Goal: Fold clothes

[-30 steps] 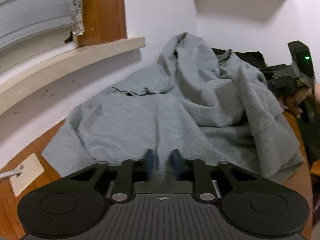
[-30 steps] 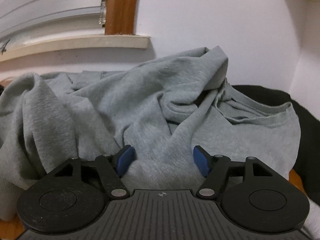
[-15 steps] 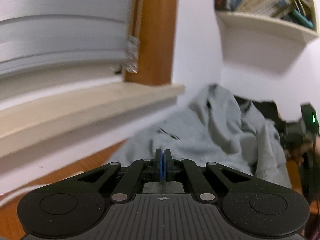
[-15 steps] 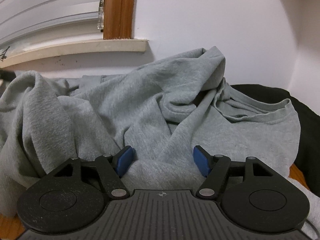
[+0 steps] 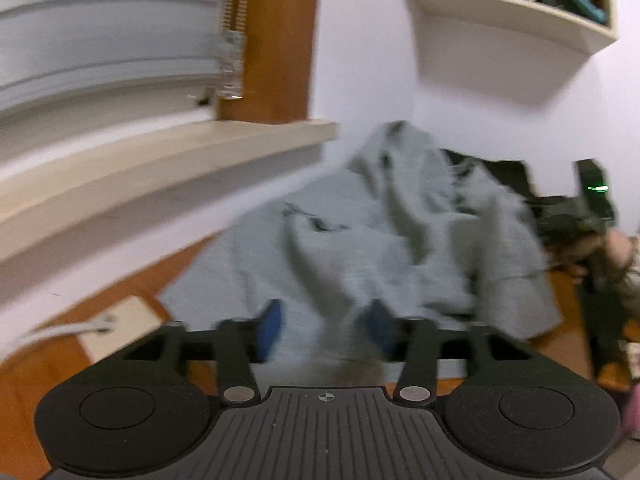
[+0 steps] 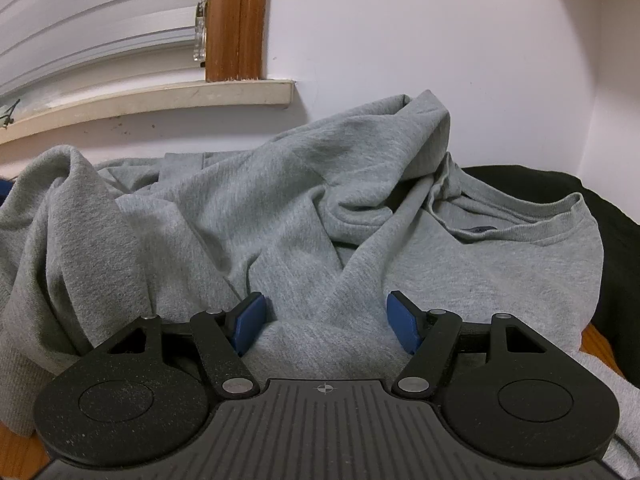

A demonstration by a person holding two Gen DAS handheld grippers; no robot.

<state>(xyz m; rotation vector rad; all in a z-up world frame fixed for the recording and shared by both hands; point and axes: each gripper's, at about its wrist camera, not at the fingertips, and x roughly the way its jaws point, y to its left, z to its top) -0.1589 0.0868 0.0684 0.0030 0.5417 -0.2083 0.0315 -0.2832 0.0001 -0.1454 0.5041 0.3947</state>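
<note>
- The grey sweatshirt lies crumpled on the wooden table, bunched up against the white wall below the window sill.
- Its ribbed neck opening sits to the right in my right view; the body runs away leftward along the wall, so its long axis goes roughly left to right there. One fold rises into a peak near the wall.
- My right tongs tilt down over the near part of the cloth, released, blue pads wide apart with fabric bulging between them; I cannot tell whether the pads touch it.
- My left tongs point down at the sweatshirt's left end. Their jaws have just been opening; blurred cloth lies between the pads, unpinched.
- A black garment lies under the collar end.
- A shelf of books hangs on the wall above.
</note>
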